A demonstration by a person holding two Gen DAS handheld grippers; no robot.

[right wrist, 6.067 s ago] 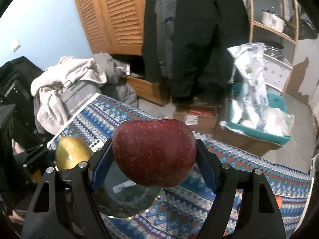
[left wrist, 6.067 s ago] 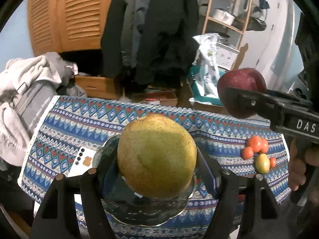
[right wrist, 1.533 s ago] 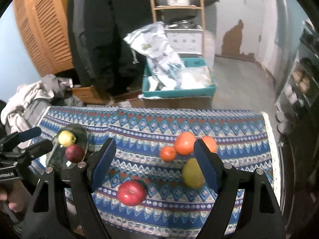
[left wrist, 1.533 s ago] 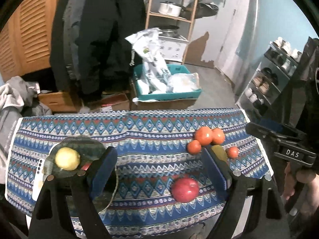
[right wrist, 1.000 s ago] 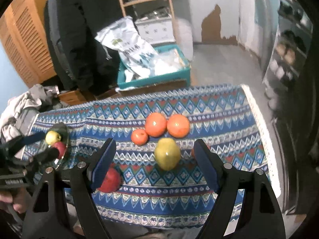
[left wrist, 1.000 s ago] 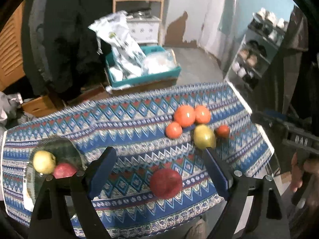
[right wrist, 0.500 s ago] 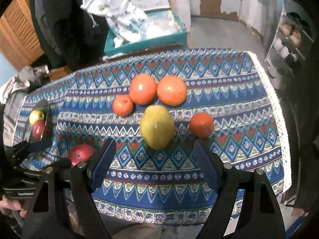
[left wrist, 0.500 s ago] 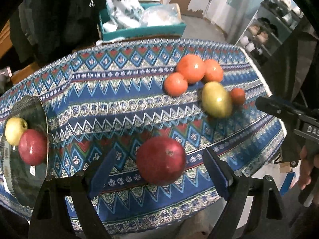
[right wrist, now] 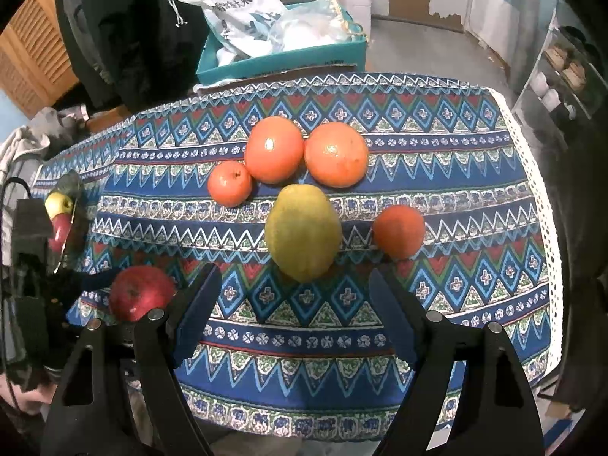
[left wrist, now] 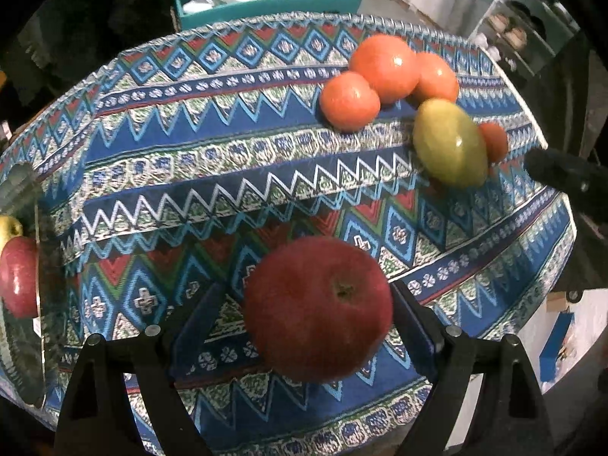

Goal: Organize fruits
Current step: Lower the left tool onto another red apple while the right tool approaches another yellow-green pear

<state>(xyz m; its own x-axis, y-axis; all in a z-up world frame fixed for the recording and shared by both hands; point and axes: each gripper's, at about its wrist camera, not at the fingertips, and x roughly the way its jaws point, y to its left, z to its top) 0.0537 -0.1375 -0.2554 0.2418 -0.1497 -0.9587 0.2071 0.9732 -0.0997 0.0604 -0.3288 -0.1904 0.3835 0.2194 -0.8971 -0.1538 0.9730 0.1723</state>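
My left gripper point(left wrist: 300, 326) is open, its jaws on either side of a red apple point(left wrist: 317, 309) that rests on the patterned tablecloth point(left wrist: 228, 159); the apple also shows in the right wrist view point(right wrist: 140, 296). My right gripper point(right wrist: 294, 304) is open and empty, just short of a yellow-green pear point(right wrist: 303, 231). Three oranges point(right wrist: 273, 150) sit behind the pear and a smaller one point(right wrist: 399, 231) to its right. A glass plate point(left wrist: 22, 266) at the left edge holds a red apple point(left wrist: 17, 275) and a yellow apple point(right wrist: 59, 202).
The table's right edge has a white lace trim point(right wrist: 547, 197). A teal box with plastic bags point(right wrist: 281, 49) stands on the floor behind the table. Clothes point(right wrist: 22, 140) lie at the far left. A shoe rack point(right wrist: 562, 64) stands at the right.
Both grippers have dropped and moved closer to the table. The red apple now lies between my left jaws, and the pear looms larger ahead of my right jaws.
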